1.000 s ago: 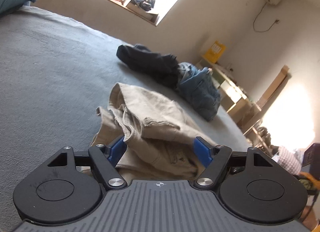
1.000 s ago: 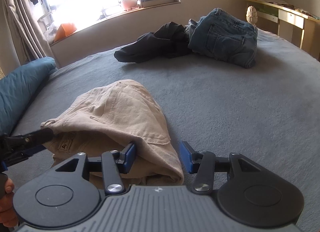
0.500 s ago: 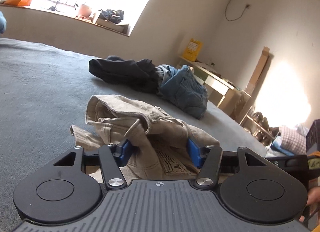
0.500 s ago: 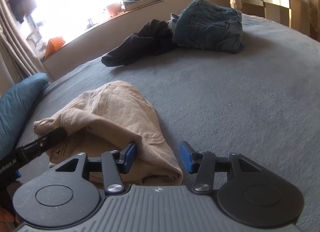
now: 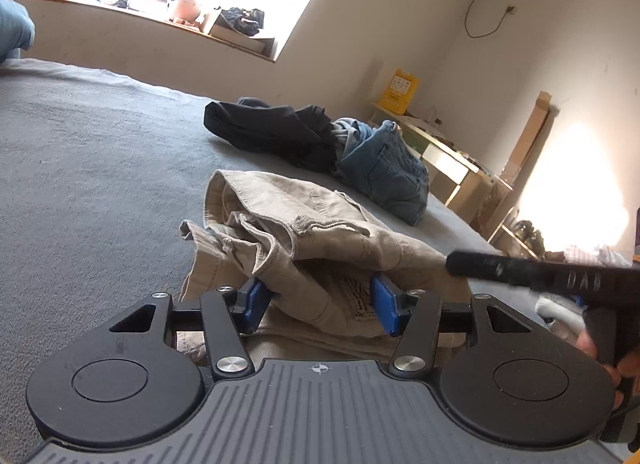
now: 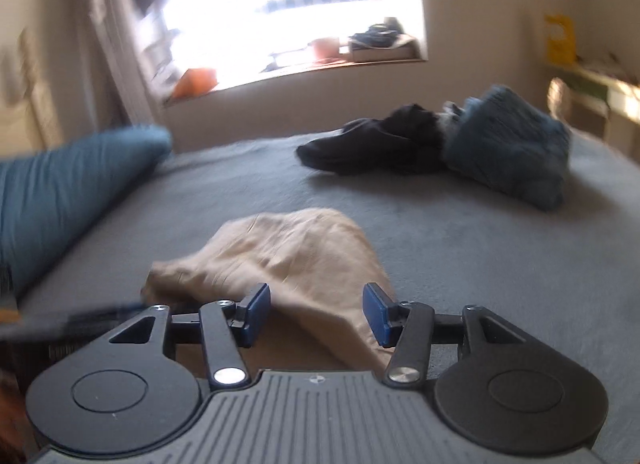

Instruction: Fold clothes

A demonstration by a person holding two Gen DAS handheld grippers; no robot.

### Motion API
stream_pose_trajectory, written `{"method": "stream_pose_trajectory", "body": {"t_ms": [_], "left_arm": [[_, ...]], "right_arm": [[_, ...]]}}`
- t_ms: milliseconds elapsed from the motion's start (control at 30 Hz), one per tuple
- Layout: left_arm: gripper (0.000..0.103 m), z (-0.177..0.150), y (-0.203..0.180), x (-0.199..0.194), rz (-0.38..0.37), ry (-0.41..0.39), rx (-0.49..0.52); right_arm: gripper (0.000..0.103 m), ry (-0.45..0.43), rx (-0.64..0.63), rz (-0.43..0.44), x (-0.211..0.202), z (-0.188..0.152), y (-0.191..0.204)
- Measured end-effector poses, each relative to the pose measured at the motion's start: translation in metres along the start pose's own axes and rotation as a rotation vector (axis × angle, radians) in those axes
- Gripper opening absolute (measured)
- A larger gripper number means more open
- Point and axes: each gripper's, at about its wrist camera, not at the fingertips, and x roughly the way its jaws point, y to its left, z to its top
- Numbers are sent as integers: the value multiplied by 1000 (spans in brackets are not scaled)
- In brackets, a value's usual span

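Observation:
Crumpled beige trousers (image 5: pixel 320 232) lie bunched on the grey bed cover (image 5: pixel 100 164). My left gripper (image 5: pixel 320 304) is shut on a thick wad of them; the blue pads press into the cloth on both sides. From the right, a black finger (image 5: pixel 520 270) of the right gripper reaches over the trousers' near end. In the blurred right wrist view the trousers (image 6: pixel 304 248) fill the gap of my right gripper (image 6: pixel 316 310). Its jaws are opening, and the pads still touch the fold between them. A dark blur at the left is a left gripper finger (image 6: pixel 100 312).
A black garment (image 5: pixel 272 128) and blue jeans (image 5: pixel 384 168) lie in a heap farther back on the bed. A blue pillow (image 6: pixel 68 184) lies along the left side. A desk (image 5: pixel 452 168) stands past the bed's far corner, under a bright window. A hand (image 5: pixel 592 344) shows at the right.
The left jaws narrowed onto the trousers, bunching the cloth. The right gripper rose and rolled, blurring its view, and its finger came into the left wrist view.

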Motion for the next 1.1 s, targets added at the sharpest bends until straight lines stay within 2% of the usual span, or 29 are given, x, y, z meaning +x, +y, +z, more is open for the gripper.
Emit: {"method": "stream_pose_trajectory", "body": {"t_ms": [100, 133, 200, 233, 400, 467, 533, 633, 833, 1000, 1100], "left_arm": [[50, -1, -3, 2, 28, 0, 11], [45, 0, -5, 4, 47, 1, 16], [38, 2, -7, 8, 74, 1, 16], [34, 4, -7, 10, 85, 1, 14], [28, 11, -6, 20, 116, 22, -6], [20, 12, -6, 19, 125, 11, -17], [13, 14, -2, 11, 136, -21, -41], [11, 17, 6, -6, 153, -81, -82], [10, 27, 24, -59, 190, -200, -123], [10, 34, 37, -123, 279, -293, -104], [10, 39, 46, -165, 372, -337, -78]], "right_arm": [[51, 26, -103, -80, 20, -3, 13], [37, 37, -125, -112, 28, -3, 15], [20, 38, -105, -150, 39, 0, 12], [20, 29, -85, -167, 41, 1, 10], [19, 21, -9, -233, 46, 1, -5], [10, 13, -5, -252, 47, 2, -8], [5, -33, -36, -273, 41, 12, -3], [4, -97, -84, -290, 31, 31, 7], [4, -189, -190, -218, 23, 79, 42], [3, -249, -271, -70, 29, 117, 93], [3, -272, -288, 43, 39, 135, 129]]}}
